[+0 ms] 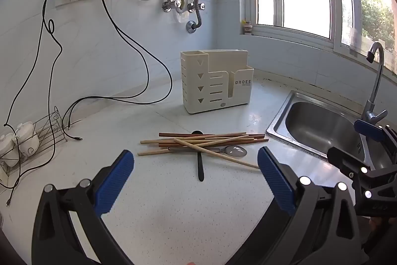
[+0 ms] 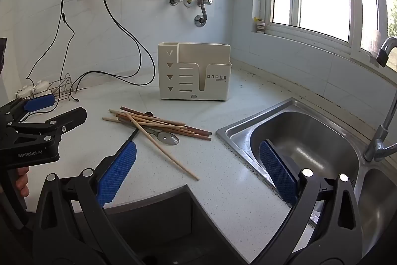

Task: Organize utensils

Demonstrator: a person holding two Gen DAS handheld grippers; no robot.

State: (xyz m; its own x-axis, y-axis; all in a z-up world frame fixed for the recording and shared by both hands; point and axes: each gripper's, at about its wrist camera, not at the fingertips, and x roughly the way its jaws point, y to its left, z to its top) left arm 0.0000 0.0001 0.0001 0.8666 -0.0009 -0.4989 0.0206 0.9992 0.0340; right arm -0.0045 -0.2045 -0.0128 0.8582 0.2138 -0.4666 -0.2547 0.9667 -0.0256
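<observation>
A loose heap of slim wooden chopsticks (image 1: 206, 140), some pale tan and some dark reddish-brown, lies on the white speckled countertop (image 1: 173, 203) just ahead of the left claw (image 1: 196, 170), whose blue-padded jaws stand spread wide with nothing between them. Most sticks run side to side across that claw's view, roughly parallel, while one pale stick (image 2: 162, 147) crosses them at a slant, its near end reaching toward the right-hand pad. Under the heap lie a metal spoon (image 1: 234, 150), bowl turned to the sink side, and a black-handled utensil (image 1: 200, 165) whose handle points back toward the claw. The right claw (image 2: 198, 163) also gapes wide and empty, with the heap ahead and to its left and the stainless steel sink (image 2: 297, 135) ahead on its right. Beyond the heap, well apart from both claws, stands a cream plastic utensil holder (image 1: 215, 81) with stepped compartments and triangle cut-outs, printed "DROEE". The left claw's body, seen from the right wrist, reads "GenRobot.AI".
</observation>
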